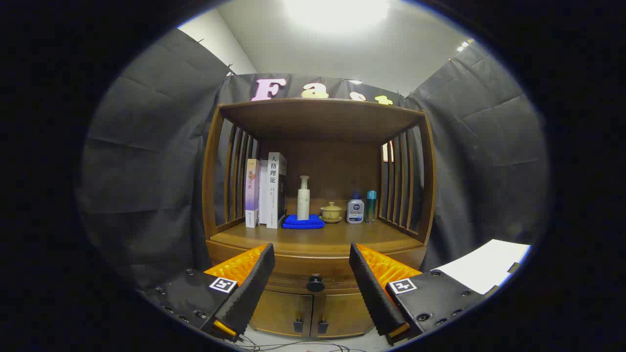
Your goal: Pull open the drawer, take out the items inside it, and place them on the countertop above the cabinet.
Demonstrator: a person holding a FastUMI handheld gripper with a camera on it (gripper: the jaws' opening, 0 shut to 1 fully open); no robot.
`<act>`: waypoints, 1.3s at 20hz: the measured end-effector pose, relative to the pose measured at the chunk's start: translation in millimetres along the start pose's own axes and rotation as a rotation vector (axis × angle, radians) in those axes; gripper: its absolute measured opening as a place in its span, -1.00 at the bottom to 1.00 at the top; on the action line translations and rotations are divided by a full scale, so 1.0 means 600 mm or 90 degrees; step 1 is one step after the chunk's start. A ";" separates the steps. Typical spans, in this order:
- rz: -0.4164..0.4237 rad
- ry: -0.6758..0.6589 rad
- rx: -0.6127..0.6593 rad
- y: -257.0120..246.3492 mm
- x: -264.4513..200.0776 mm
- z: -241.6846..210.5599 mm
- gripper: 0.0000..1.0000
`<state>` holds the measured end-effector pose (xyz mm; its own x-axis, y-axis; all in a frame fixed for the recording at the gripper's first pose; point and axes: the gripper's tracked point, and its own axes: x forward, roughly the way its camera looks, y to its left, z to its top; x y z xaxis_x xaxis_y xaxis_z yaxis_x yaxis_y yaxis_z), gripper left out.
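Task barely begun: the drawer [315, 276] under the countertop [318, 240] sits closed, its knob [315, 282] between and just beyond the fingers of the gripper [312, 259], jaws wide apart and empty; contents hidden, everything left.

My fingers [312, 259] stand spread, and their tips cover both ends of the shut wooden drawer [313, 274]; just its round dark knob [315, 283] shows between them. Whatever lies inside is hidden. The two lower wooden cabinet doors [313, 313] are partly masked by my fingers. The small white-and-blue bottle [355, 210] is too small to identify.
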<state>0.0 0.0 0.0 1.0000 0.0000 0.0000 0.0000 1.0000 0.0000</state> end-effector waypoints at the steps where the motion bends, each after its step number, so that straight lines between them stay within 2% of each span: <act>1: -0.003 -0.002 0.002 0.000 0.002 0.000 0.94; 10: -0.004 -0.015 0.021 0.003 0.002 0.011 0.94; 20: 0.011 -0.030 -0.013 0.020 -0.017 0.022 0.93; 26: -0.006 -0.050 -0.014 0.024 -0.020 0.046 0.94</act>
<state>-11.8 14.4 27.5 0.9969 -0.0078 0.0778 0.0095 0.9997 -0.0215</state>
